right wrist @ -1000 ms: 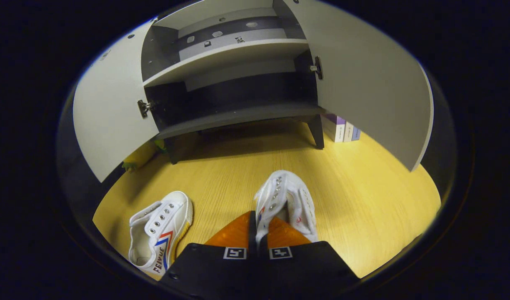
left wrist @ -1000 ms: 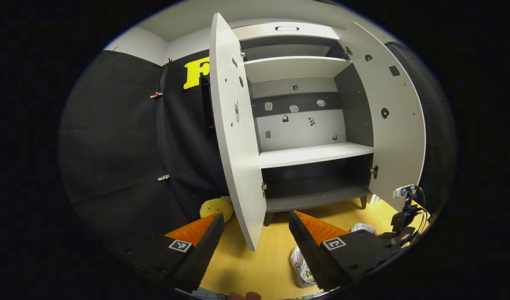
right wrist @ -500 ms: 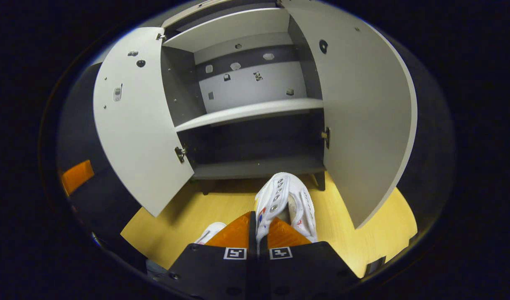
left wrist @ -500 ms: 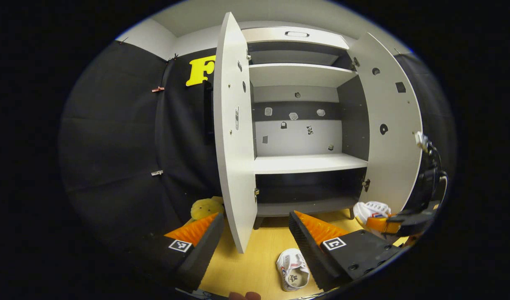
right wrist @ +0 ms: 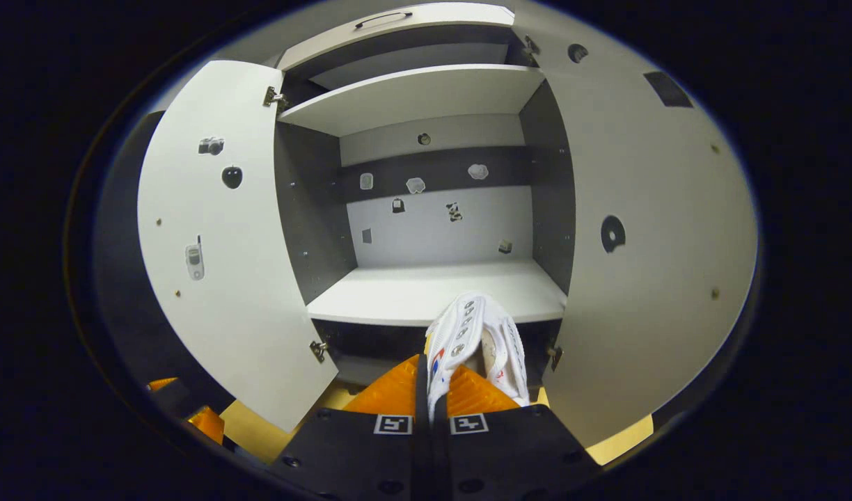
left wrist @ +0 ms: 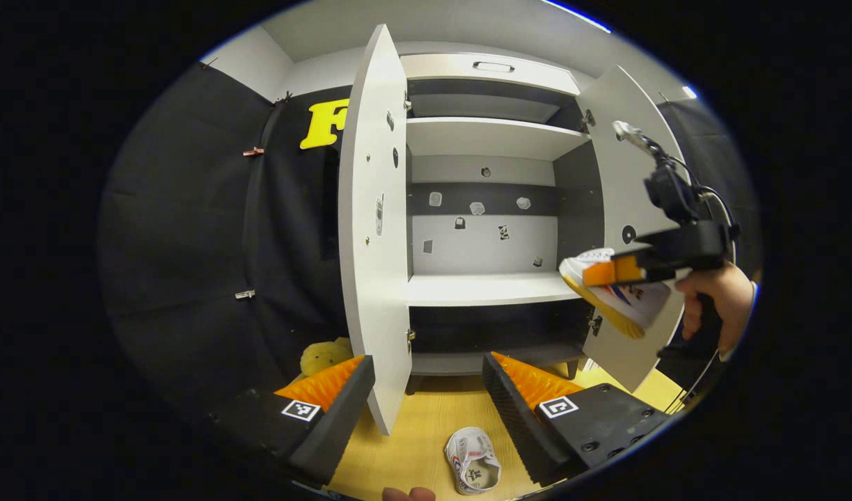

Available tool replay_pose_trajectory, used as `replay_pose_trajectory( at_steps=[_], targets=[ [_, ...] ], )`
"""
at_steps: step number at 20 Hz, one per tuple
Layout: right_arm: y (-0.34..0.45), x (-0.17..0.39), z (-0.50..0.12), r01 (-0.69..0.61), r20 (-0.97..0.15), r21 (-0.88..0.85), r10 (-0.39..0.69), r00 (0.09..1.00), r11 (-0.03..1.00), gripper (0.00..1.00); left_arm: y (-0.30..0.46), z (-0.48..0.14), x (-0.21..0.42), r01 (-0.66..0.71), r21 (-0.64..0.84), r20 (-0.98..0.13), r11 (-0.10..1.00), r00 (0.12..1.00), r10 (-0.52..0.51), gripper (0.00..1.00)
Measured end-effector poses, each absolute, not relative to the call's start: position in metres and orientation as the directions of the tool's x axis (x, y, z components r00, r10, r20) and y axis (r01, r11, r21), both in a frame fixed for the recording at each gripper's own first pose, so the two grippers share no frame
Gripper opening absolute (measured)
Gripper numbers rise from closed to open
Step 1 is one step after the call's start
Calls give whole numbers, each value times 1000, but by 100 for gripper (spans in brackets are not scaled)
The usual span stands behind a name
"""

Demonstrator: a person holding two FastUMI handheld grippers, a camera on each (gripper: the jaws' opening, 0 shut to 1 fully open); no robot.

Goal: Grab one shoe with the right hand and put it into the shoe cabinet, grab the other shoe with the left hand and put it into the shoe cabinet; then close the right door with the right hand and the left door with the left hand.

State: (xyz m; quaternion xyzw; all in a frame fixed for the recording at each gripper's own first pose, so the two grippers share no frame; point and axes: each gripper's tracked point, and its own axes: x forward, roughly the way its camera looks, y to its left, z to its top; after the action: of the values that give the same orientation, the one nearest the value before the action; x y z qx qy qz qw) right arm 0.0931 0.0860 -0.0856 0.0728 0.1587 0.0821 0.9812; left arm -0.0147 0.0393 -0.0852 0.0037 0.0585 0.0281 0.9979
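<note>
Left gripper [left wrist: 426, 390] held low, fingers spread wide with nothing between them; the edge of the cabinet's left door [left wrist: 374, 229] stands just ahead, in line with the gap. To the left of the near finger, a yellow plush toy [left wrist: 321, 356] sits on the floor against the black cloth wall. Below and between the fingers, the second shoe [left wrist: 473, 470] lies on the yellow wood floor [left wrist: 419, 445], opening up, well apart from the cabinet. Ahead, the shoe cabinet [left wrist: 492, 209] has both doors swung open — middle shelf [left wrist: 488, 287] pale and bare, a dark lower compartment beneath it. Up and to the right of this gripper, the other tool comes in at shelf height, a hand [left wrist: 718, 299] on its grip, carrying the first shoe [left wrist: 617, 296] in front of the right door [left wrist: 631, 209], toe toward the cabinet opening. In the right gripper view, the right gripper [right wrist: 431, 400] is pinched narrow on the first shoe [right wrist: 478, 341], both fingers pressing a side wall of the upper, the shoe sticking straight out ahead of the tips. Its toe is at the front edge of the middle shelf [right wrist: 412, 296], off the board; whether it touches the edge I cannot tell. Left door [right wrist: 217, 243] to the tool's left, right door [right wrist: 649, 243] close on its right.
</note>
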Motion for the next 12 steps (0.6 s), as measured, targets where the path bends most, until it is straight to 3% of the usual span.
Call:
replay_pose_trajectory(
  at_steps=[7,12],
  targets=[
    [84,231,-81,-120,-319,34,124,940,992,5,37,-85,-4,-51,4,-116,999,992,51,98],
    [80,321,-112,-119,-398,-77,78,914,990,5,38,-91,2,-78,-12,-136,997,988,75,98]
  ],
)
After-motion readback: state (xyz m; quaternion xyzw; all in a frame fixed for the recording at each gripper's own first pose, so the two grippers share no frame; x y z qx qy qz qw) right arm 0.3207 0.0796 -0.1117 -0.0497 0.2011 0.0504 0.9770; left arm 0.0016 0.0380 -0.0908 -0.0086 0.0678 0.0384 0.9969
